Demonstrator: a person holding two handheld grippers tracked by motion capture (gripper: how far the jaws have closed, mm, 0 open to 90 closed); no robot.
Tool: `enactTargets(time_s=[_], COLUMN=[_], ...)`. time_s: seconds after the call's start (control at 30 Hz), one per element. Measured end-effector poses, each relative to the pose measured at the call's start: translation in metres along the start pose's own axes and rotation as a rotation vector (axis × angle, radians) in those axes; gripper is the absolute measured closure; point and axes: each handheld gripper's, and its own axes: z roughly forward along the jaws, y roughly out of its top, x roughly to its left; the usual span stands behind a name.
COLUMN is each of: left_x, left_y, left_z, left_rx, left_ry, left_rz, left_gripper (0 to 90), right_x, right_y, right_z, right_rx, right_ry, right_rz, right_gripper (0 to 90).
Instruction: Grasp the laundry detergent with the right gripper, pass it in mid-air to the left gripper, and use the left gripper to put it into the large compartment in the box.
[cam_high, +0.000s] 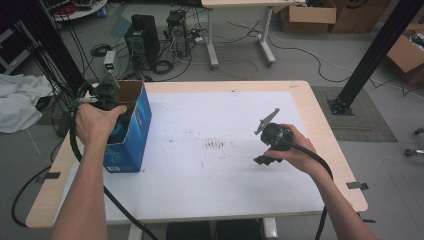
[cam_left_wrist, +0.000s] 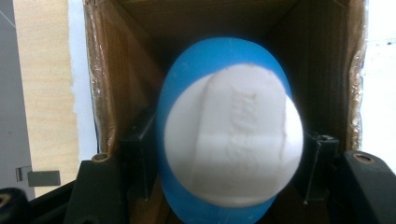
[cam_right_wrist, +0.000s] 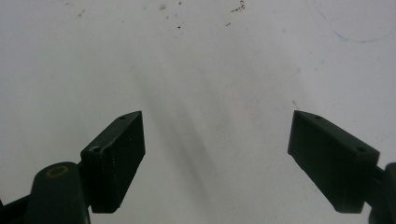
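The left gripper (cam_high: 106, 97) is positioned at the open top of the blue box (cam_high: 131, 132), which stands near the left edge of the table (cam_high: 300, 95). Its jaws are clamped on a blue-and-white ball (cam_left_wrist: 229, 135), one jaw pressing each side. In the left gripper view the ball sits inside the opening, with the brown cardboard walls (cam_left_wrist: 105, 84) close on both sides and little lateral clearance. The right gripper (cam_high: 266, 159) is held above the white mat (cam_high: 200, 175), well apart from the box, jaws spread wide with nothing between them. The mat surface between box and right gripper is unobstructed; the right and near table edges lie close to the right hand (cam_high: 295, 150).
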Motion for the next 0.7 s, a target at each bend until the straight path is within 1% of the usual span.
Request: enactTargets(time_s=[0.23, 0.4, 0.53, 0.7], left_x=[-0.0002, -0.0016, -0.0026, -0.0018], left_y=[-0.0002, 0.0001, 0.0002, -0.0001], left_z=[0.0, -0.0006, -0.0021, -0.0035], left_rx=[-0.002, -0.005, -0.008, -0.019], left_ry=[0.002, 0.004, 0.003, 0.003], left_rz=[-0.007, 0.002, 0.003, -0.007], left_gripper=[37.4, 37.1, 34.7, 30.4], right_x=[0.0005, 0.0003, 0.0001, 0.0002], right_y=[-0.0004, -0.0012, -0.0012, -0.0009], right_z=[0.0005, 0.001, 0.0009, 0.0012], right_rx=[0.0, 0.002, 0.0, 0.0], right_ry=[0.002, 0.002, 0.002, 0.003], right_rz=[0.003, 0.007, 0.007, 0.004], right_gripper=[18.7, 18.7, 18.7, 18.7])
